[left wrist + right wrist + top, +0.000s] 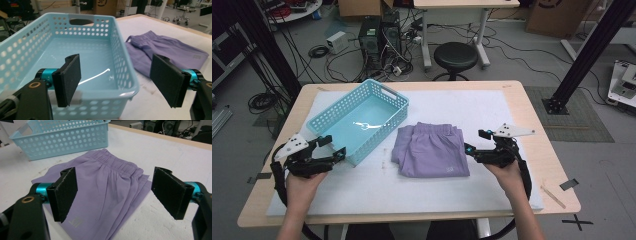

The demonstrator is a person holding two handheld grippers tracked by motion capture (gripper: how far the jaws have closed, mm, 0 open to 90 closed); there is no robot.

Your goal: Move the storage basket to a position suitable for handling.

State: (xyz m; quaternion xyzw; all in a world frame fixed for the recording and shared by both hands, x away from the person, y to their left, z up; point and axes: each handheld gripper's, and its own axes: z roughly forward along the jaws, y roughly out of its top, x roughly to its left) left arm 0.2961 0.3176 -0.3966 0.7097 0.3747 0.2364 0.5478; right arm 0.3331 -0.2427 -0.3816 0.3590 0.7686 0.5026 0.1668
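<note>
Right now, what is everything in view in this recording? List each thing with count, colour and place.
basket: one, light blue, perforated, nothing inside, on the white mat's left half, angled.
shorts: one pair, lilac, folded flat on the mat just right of the basket, elastic waistband toward the far side.
mat: one, white, covering most of the table.
table: one, light wood, edges showing around the mat.
stool: one, black, round, on the floor beyond the table.
computer tower: one, dark, on the floor among cables, far left.
cardboard boxes: brown, along the far floor.
left tool: one, black, jaws open, at the basket's near corner.
right tool: one, black, jaws open, at the shorts' right edge.
</note>
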